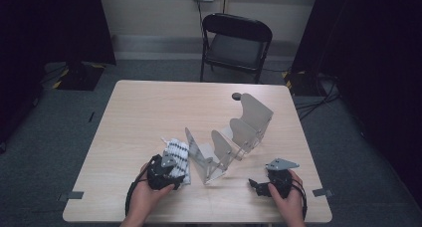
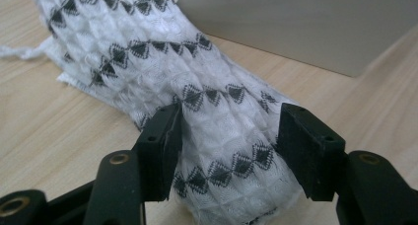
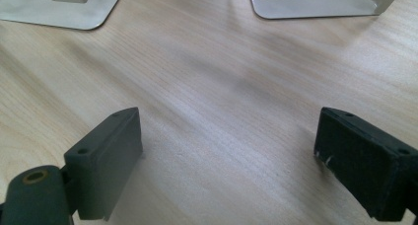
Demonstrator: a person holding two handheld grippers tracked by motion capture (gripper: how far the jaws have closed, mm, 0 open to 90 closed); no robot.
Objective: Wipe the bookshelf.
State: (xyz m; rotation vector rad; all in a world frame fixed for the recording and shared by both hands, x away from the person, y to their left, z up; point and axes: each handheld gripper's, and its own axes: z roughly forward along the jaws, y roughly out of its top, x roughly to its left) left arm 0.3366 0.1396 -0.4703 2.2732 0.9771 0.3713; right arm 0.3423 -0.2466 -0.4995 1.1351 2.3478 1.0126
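Cloth (image 2: 197,111), white with black diamond rows, lies rolled on the bench (image 1: 149,112) just left of the grey metal rack (image 1: 226,145). Left tool (image 2: 226,146) has its jaws around the cloth's near end, one pad touching, the other just off it. Right tool (image 3: 226,161) is released, near the rack's right side.

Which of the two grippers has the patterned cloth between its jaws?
The left gripper: the white cloth with black diamonds lies between its jaws. The right gripper stands open over bare table, nothing between its jaws.
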